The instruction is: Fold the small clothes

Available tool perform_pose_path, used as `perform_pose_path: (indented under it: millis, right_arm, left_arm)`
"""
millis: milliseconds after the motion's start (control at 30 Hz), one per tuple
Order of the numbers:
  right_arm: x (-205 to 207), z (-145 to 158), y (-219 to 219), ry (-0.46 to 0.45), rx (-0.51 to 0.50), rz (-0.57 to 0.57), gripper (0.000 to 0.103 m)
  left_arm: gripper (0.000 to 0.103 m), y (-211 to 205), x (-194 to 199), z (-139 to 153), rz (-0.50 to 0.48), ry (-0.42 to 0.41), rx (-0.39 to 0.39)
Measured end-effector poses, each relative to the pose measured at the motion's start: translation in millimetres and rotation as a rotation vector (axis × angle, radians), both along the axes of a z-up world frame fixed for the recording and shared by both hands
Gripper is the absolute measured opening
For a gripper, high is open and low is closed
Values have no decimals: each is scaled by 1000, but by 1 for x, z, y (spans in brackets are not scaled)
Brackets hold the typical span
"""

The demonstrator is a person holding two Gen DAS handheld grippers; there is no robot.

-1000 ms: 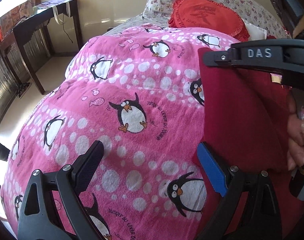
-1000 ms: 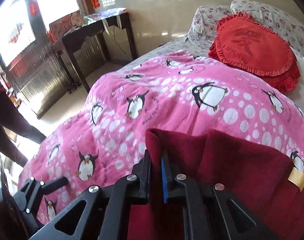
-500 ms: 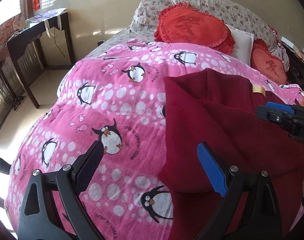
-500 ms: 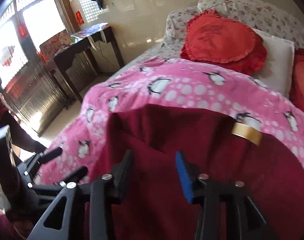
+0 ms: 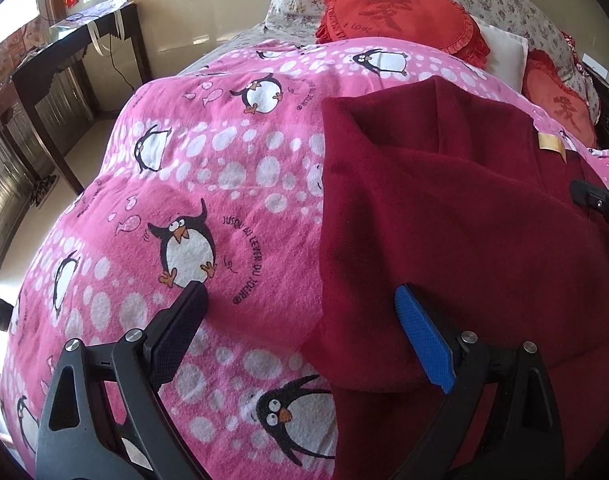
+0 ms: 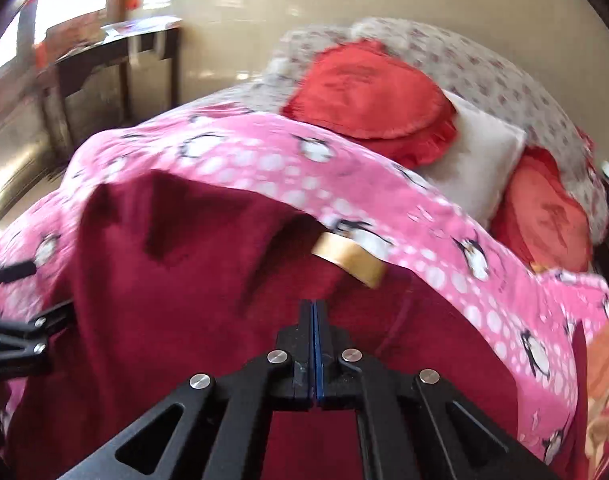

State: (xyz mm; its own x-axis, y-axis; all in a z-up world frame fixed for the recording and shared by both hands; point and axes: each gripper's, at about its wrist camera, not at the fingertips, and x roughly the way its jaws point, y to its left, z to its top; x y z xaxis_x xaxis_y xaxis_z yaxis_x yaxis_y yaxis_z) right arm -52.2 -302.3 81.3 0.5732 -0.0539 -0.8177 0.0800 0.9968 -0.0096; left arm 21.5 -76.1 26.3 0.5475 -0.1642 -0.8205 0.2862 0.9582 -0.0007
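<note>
Maroon fleece, the small garment [image 5: 444,216], is lying partly folded on the pink penguin blanket [image 5: 208,184] that is covering the bed, with one layer doubled back over the rest and a tan label [image 5: 549,143] showing near its far edge. The left tool [image 5: 300,332] is hanging wide apart and gripping nothing; its blue pad is sitting over the garment's near left edge while its black pad is hovering over the blanket. The right tool [image 6: 313,344] is pressed fully together above the middle of the garment, and no cloth is showing between its pads, so it appears to be holding nothing.

Several things are looking risky. Should the left tool close where it is, it is likely catching blanket along with fleece, and lifting would drag the bedding and spoil the fold. The doubled layer is lying slack with a raised ridge, so any sideways nudge from either tool could be sliding it off square. The right wrist view is blurring, suggesting quick motion; a fast pass with the tool this low could be snagging the loose flap.
</note>
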Motion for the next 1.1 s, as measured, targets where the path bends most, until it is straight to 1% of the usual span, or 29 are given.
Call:
perform_pose_path:
  millis: [67, 100, 133, 167, 200, 233, 300, 333, 400, 433, 467, 533, 567, 633, 667, 700, 767, 800, 833, 933, 1000, 1033, 1100]
  right_arm:
    - [-1, -6, -11, 23, 126, -20, 0]
    - [-7, -1, -12, 10, 156, -22, 0]
    - [-13, 5, -13, -10, 168, -15, 4]
    - [-23, 12, -13, -24, 171, -12, 16]
    - [-34, 17, -12, -26, 164, -22, 26]
    - [-44, 19, -13, -25, 168, -39, 42]
    - [-68, 19, -16, -29, 201, -63, 42]
    - [-77, 16, -16, -20, 200, -75, 42]
    - [-92, 6, -20, 4, 157, -132, 42]
    - [-98, 0, -26, 7, 146, -171, 42]
    - [-103, -8, -36, 11, 169, -215, 35]
    - [-106, -20, -52, 3, 236, -258, 26]
    - [-109, -19, -57, 4, 268, -274, 25]
    - [-121, -5, -62, -23, 326, -294, 26]
    - [-129, 2, -64, -46, 328, -305, 29]
    - [-136, 6, -65, -56, 304, -325, 29]
    - [-145, 1, -68, -25, 237, -361, 29]
    - [-147, -6, -71, -2, 247, -363, 29]
    - [-150, -12, -75, 13, 288, -361, 29]
    - [-163, 6, -86, -26, 340, -367, 29]
    - [-178, 24, -102, -82, 301, -439, 34]
    - [-184, 28, -111, -95, 288, -476, 39]
    - [-195, 30, -139, -86, 266, -577, 39]
  left_arm:
    - [95, 3, -5, 6, -1, -23, 2]
    - [95, 3, -7, 10, 0, -38, 3]
    - [95, 5, -10, 14, 2, -52, 1]
    - [95, 6, -12, 18, 2, -58, -8]
    - [95, 7, -14, 22, -1, -61, -22]
    - [95, 7, -16, 25, -4, -66, -34]
    - [95, 5, -22, 32, -12, -87, -45]
    - [95, 3, -24, 34, -18, -96, -47]
    - [95, -4, -27, 32, -38, -92, -39]
    - [95, -10, -26, 28, -54, -72, -27]
    - [95, -16, -25, 21, -71, -44, -6]
    - [95, -26, -23, 9, -87, -3, 51]
    - [95, -29, -25, 4, -98, 7, 73]
    - [95, -28, -28, 2, -91, 0, 84]
    - [95, -27, -30, 3, -83, 4, 75]
    - [95, -25, -31, 4, -72, 9, 61]
    - [95, -23, -35, 9, -56, 10, 41]
    - [95, -24, -38, 12, -57, 7, 36]
    - [95, -24, -43, 16, -65, -5, 33]
    - [95, -25, -59, 31, -86, -64, 41]
    - [95, -27, -67, 40, -95, -93, 33]
    - [95, -28, -70, 43, -100, -98, 23]
    - [95, -30, -76, 48, -115, -90, 2]
